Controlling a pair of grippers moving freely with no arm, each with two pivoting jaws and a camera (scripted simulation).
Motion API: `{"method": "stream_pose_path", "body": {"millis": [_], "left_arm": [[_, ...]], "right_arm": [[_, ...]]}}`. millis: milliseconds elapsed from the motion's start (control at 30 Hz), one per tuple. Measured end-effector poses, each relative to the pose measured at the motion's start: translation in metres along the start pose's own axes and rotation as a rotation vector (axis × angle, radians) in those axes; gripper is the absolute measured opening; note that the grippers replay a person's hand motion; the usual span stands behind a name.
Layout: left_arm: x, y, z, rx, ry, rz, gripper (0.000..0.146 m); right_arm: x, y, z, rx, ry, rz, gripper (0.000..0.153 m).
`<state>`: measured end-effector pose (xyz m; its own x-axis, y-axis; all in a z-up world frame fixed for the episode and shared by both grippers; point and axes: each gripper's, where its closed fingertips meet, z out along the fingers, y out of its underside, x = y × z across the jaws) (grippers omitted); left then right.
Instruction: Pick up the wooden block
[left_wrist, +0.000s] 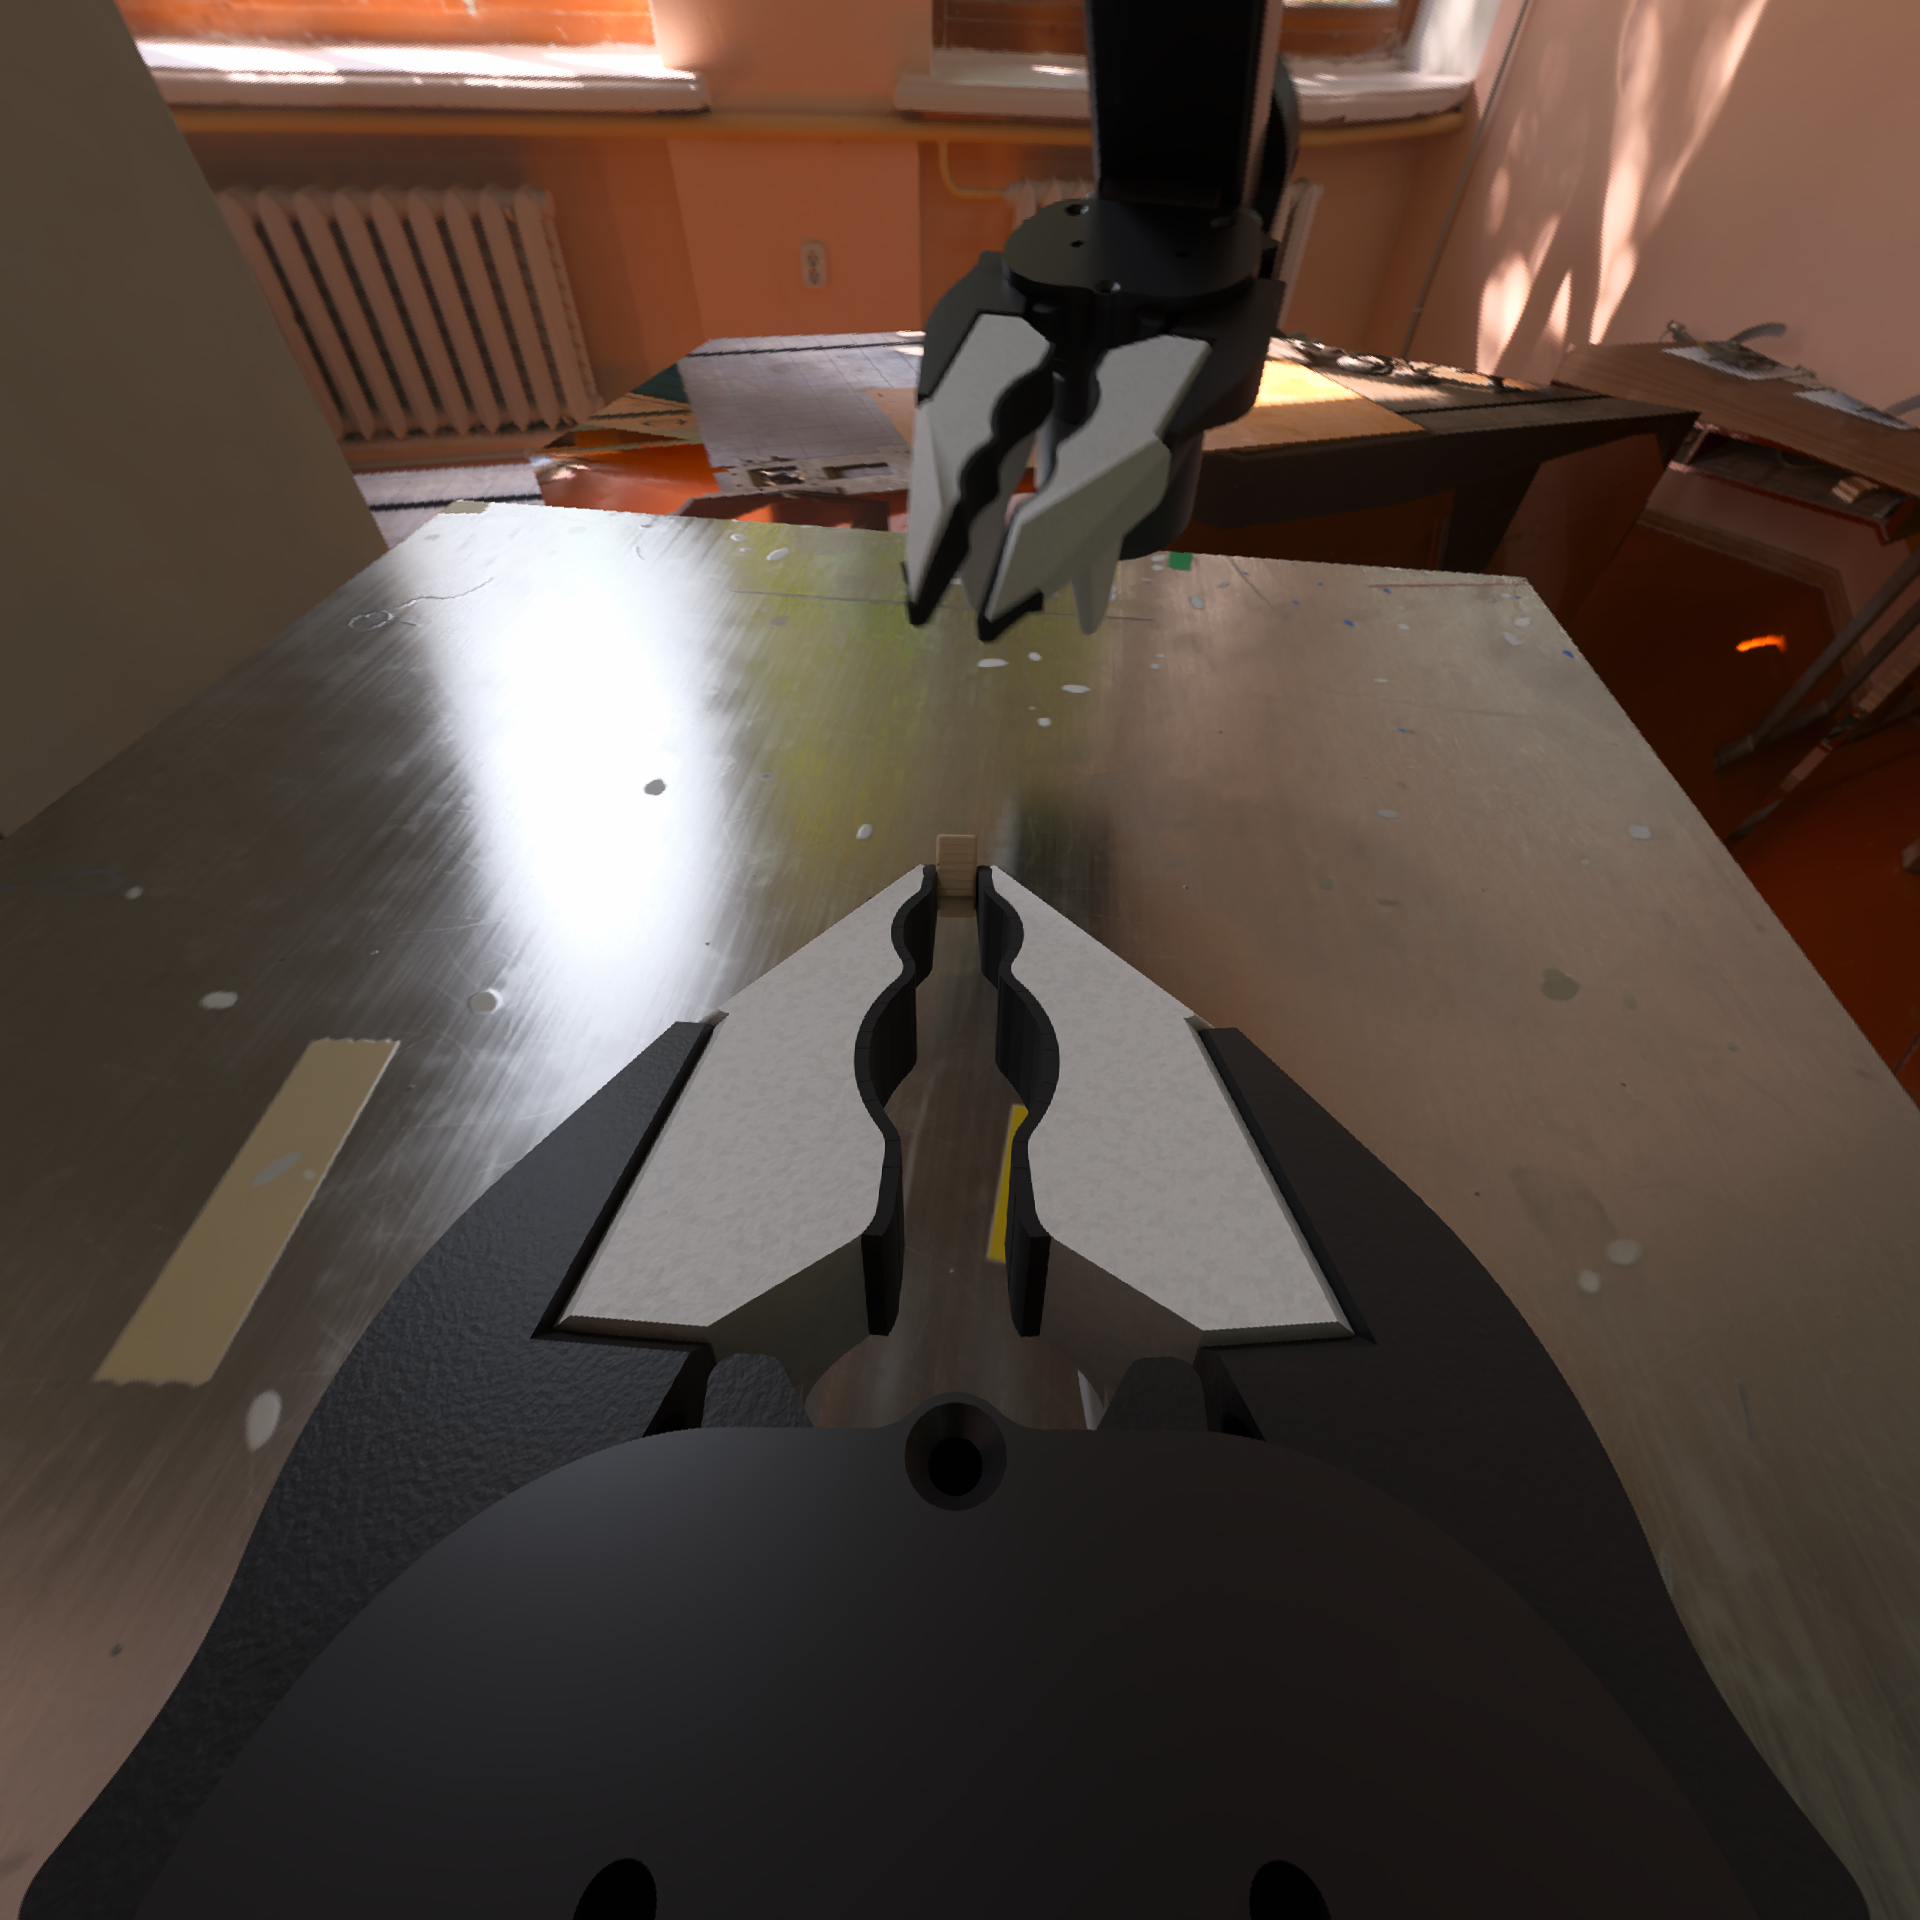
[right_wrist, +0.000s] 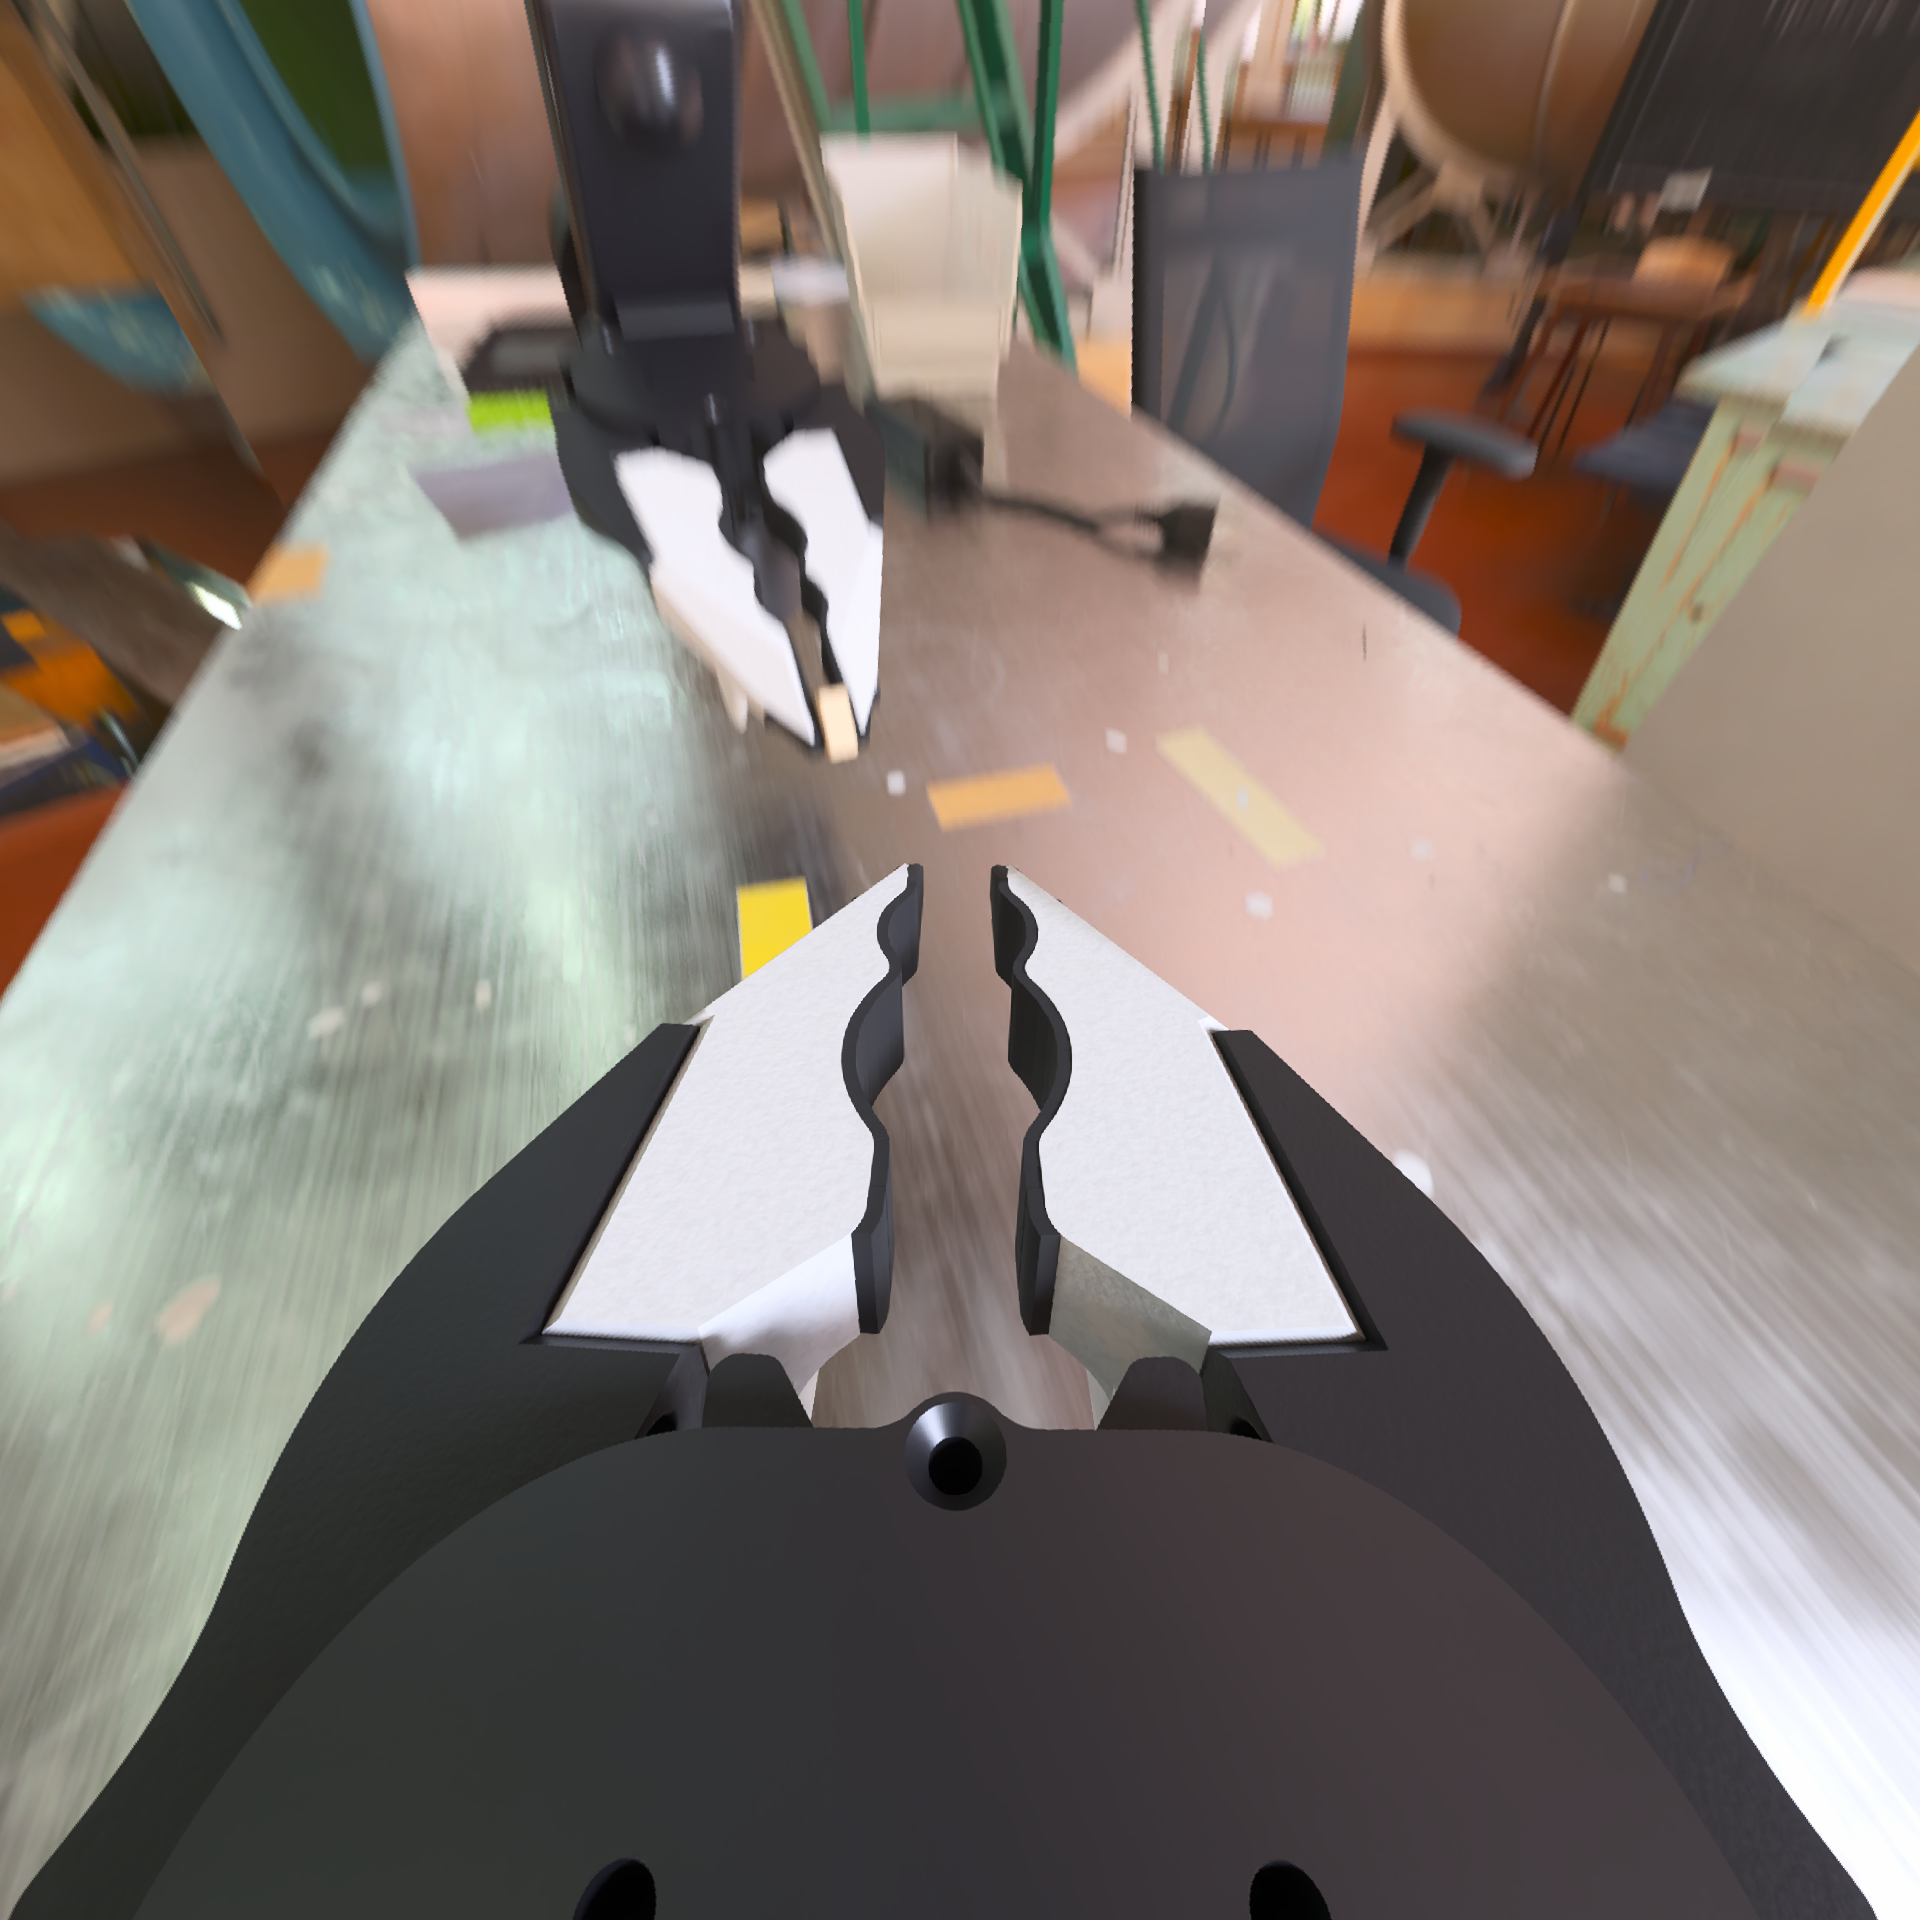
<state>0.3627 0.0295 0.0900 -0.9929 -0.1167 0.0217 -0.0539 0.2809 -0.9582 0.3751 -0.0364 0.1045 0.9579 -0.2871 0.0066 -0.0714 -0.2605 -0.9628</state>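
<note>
While the left gripper (left_wrist: 956, 883) is pinching the wooden block (left_wrist: 956, 858) at its fingertips, only the right wrist view is showing the block (right_wrist: 837, 719) raised off the table (right_wrist: 1351, 935); the right gripper (right_wrist: 954, 883) is hovering slightly parted, empty

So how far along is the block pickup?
Done: the left gripper is shut on the wooden block, pinched at its fingertips. In hand: whether it is off the table I cannot tell. Left: raising it clear. The right gripper is open and empty.
</note>
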Motion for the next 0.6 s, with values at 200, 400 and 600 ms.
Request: {"method": "stream_pose_path", "body": {"millis": [200, 400, 600], "left_arm": [[-0.009, 0.003, -0.004, 0.007, -0.021, -0.01, 0.007], [-0.008, 0.007, -0.002, -0.017, -0.021, 0.001, 0.007], [-0.008, 0.008, -0.002, -0.029, -0.025, 0.008, 0.007]], "right_arm": [[-0.024, 0.069, -0.012, -0.433, -0.08, -0.049, 0.013], [-0.038, 0.097, -0.008, -0.578, -0.103, -0.042, 0.013], [-0.037, 0.1, -0.004, -0.601, -0.093, -0.037, 0.013]]}}
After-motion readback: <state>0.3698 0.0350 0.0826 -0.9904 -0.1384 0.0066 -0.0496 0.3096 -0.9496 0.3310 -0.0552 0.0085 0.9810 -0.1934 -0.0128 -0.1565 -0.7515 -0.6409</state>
